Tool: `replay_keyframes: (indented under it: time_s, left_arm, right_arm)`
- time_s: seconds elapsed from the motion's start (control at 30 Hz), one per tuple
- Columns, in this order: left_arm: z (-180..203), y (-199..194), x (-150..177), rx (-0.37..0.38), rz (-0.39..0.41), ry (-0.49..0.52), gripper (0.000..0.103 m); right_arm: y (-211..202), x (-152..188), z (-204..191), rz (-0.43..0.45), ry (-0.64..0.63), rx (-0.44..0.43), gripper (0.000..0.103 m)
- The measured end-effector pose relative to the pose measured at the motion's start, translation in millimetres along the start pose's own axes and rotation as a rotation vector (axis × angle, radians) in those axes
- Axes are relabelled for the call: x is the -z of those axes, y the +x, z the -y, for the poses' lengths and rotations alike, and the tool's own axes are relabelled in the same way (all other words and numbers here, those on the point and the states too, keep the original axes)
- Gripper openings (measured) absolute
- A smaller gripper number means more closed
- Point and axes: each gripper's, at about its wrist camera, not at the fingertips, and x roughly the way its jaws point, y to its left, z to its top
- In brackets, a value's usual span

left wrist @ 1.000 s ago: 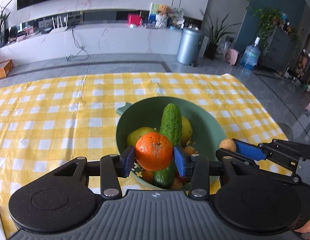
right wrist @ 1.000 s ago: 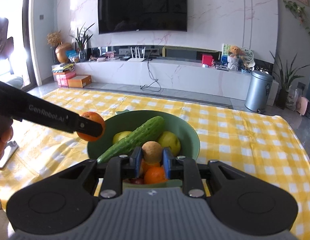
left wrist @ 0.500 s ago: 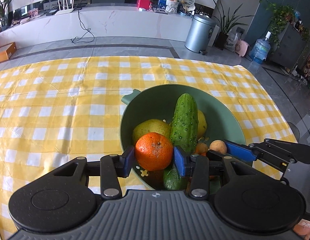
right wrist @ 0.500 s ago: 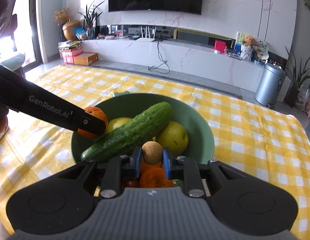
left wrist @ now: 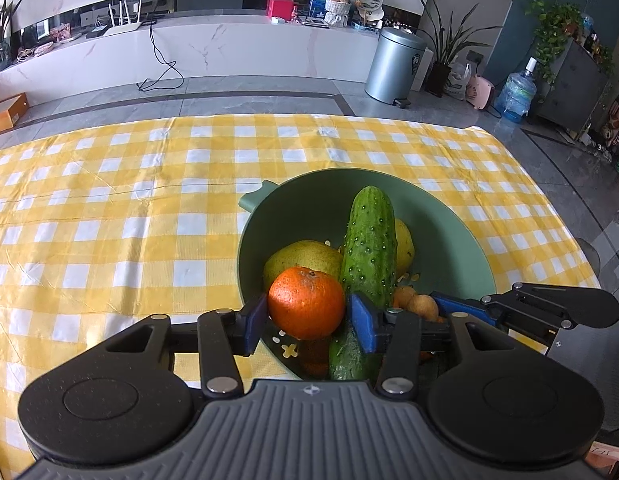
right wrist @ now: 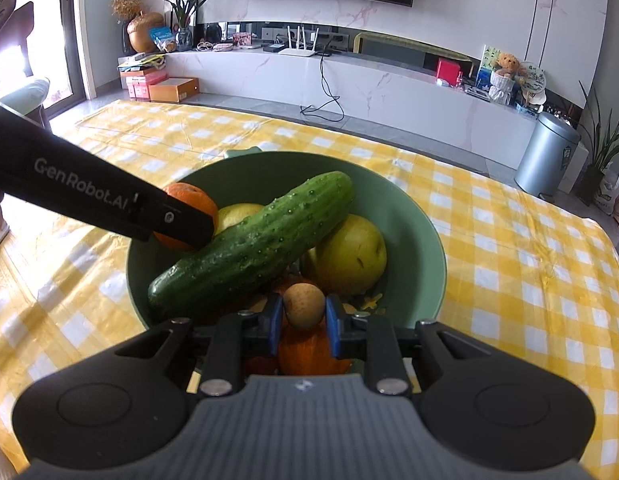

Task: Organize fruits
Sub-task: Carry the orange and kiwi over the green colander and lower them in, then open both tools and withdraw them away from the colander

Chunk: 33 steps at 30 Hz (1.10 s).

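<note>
A green bowl (left wrist: pixel 461 232) on the yellow checked cloth holds a cucumber (left wrist: pixel 369 248), two yellow pears (left wrist: pixel 301 256) and small orange fruits. My left gripper (left wrist: pixel 307 320) hangs over the bowl's near rim with an orange (left wrist: pixel 305 302) between its blue pads. Its jaws are opening, thin gaps show beside the orange, and the fruit rests against the pear and cucumber. In the right wrist view the same orange (right wrist: pixel 185 196) peeks out behind the left gripper's black finger (right wrist: pixel 109 196). My right gripper (right wrist: pixel 304 316) is shut on a small tan round fruit (right wrist: pixel 304 306) low over the bowl (right wrist: pixel 433 232).
The checked cloth (left wrist: pixel 109 216) spreads wide to the left of and beyond the bowl. The table's far edge meets a grey floor with a metal bin (left wrist: pixel 395 64) and a white media shelf behind. The right gripper's arm (left wrist: pixel 549 308) reaches in from the right.
The left pads have spread away from the orange, which now sits in the bowl. Both grippers came lower and closer over the bowl; the right still clamps the tan fruit.
</note>
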Motion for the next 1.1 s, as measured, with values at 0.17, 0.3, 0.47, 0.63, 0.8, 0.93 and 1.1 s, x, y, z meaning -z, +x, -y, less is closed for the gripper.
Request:
replay_keyframes:
  time_s: [0.17, 0.3, 0.47, 0.63, 0.8, 0.93, 1.1]
  left_arm:
    - [0.5, -7.1, -0.1, 0.007, 0.017, -0.006, 0.069]
    - [5.3, -19.8, -3.6, 0.011, 0.052, 0.007, 0.073]
    - [12.2, -41.8, -5.8, 0.022, 0.106, 0.018, 0.075]
    - [23.0, -70.3, -0.7, 0.012, 0.187, 0.040, 0.075]
    - [29.0, -97.1, 11.4, -0.004, 0.259, 0.051, 0.075]
    - [34.0, -115.8, 24.9, -0.043, 0.323, 0.074, 0.075]
    - [42.7, -130.7, 48.6, -0.085, 0.394, 0.103, 0.075]
  right_arm:
    - [-5.2, -1.1, -2.7, 0.007, -0.022, 0.013, 0.027]
    - [-15.7, -6.2, -3.7, 0.031, -0.027, 0.029, 0.045]
    - [-37.3, -16.2, -3.3, 0.080, -0.033, 0.057, 0.057]
    - [-65.8, -21.1, -5.0, 0.143, -0.030, 0.088, 0.071]
    - [-99.3, -15.8, -9.7, 0.221, -0.003, 0.125, 0.082]
    - [-125.7, -5.8, -10.9, 0.280, 0.053, 0.149, 0.087]
    - [-155.6, 14.9, -15.8, 0.344, 0.155, 0.164, 0.094]
